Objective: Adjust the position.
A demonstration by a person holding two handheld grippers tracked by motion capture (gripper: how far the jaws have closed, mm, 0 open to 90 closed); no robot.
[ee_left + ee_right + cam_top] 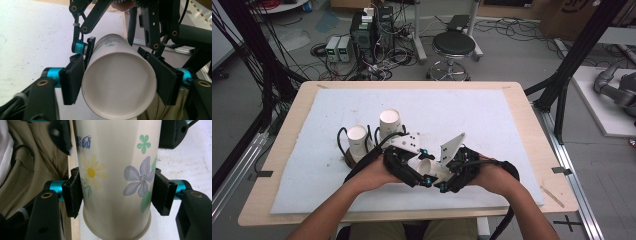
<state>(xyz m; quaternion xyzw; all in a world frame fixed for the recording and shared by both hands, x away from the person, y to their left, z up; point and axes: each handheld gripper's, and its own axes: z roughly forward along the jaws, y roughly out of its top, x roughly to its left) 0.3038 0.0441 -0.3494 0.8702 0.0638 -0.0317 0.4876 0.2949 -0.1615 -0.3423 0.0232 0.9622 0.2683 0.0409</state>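
Cup: white paper cup with printed flowers [117,80], lying level above the white foam-covered counter [492,120], light, thin-walled, crushable.
Left gripper [120,82]: fingers pinching its closed base end.
Right gripper [116,195]: fingers pinching mid-wall, near the rim.
Hold: gently, beside stiff rim or base.

text: blue print on paper cup [117,170] | illegible (blurred, beside the yellow flower)

Black tool [120,75] arms, teal pivots, khaki trousers [32,165]
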